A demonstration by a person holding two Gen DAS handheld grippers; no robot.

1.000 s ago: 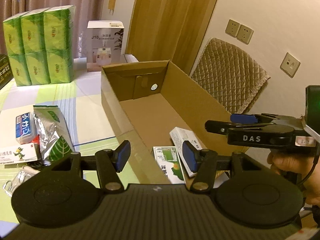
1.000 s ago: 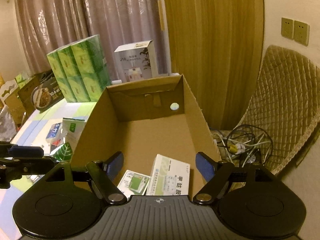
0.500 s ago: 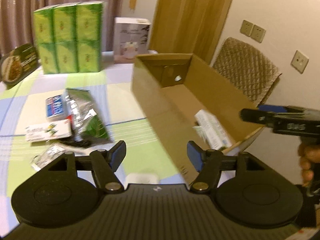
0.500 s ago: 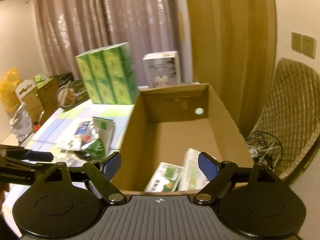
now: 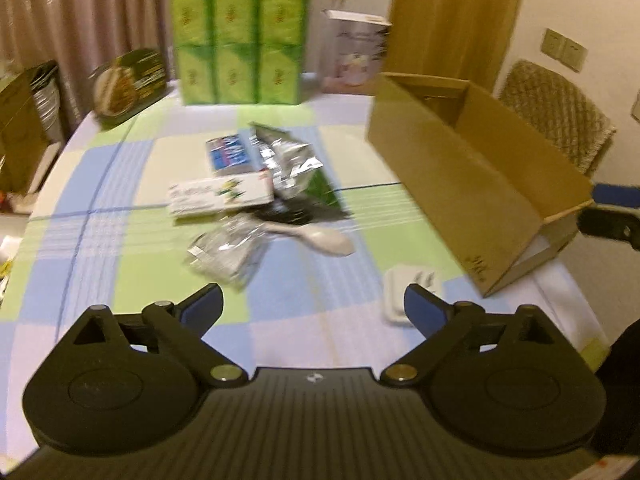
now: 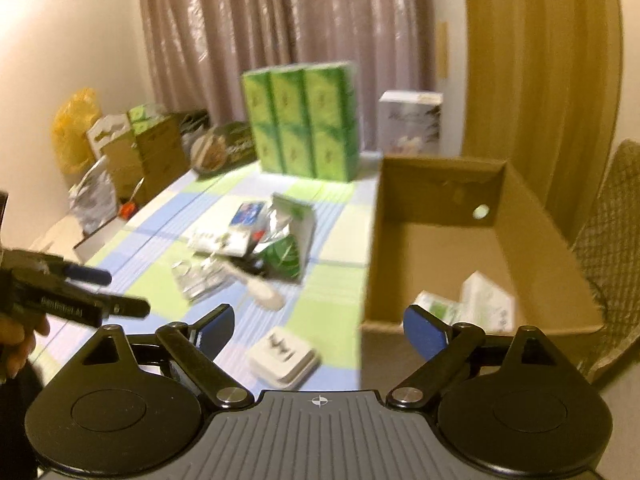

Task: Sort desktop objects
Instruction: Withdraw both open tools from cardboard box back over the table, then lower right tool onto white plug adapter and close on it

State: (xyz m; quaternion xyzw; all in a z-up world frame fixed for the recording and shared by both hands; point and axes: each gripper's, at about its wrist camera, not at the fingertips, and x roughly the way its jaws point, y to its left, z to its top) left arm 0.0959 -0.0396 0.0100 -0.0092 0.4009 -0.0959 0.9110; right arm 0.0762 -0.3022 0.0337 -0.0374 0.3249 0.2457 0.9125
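Observation:
An open cardboard box [image 5: 472, 176] stands at the table's right side; in the right wrist view the cardboard box [image 6: 460, 248] holds two white-and-green medicine boxes [image 6: 476, 304]. Loose items lie mid-table: a blue pack [image 5: 230, 154], a silver-green foil bag [image 5: 296, 168], a flat white box [image 5: 222, 196], a clear wrapper [image 5: 228, 252], a white spoon [image 5: 324, 238] and a white charger [image 5: 408, 294]. My left gripper [image 5: 314, 306] is open and empty above the table's near part. My right gripper [image 6: 318, 326] is open and empty above the charger [image 6: 284, 354].
A stack of green tissue packs [image 5: 240, 40] and a white carton [image 5: 356, 56] stand at the table's far edge. A dark food box [image 5: 128, 80] leans at the far left. A quilted chair [image 5: 560, 116] is behind the cardboard box. Boxes and bags [image 6: 120, 160] sit left of the table.
Both grippers have pulled back from the cardboard box and swung left toward the loose items. Both stay open and empty.

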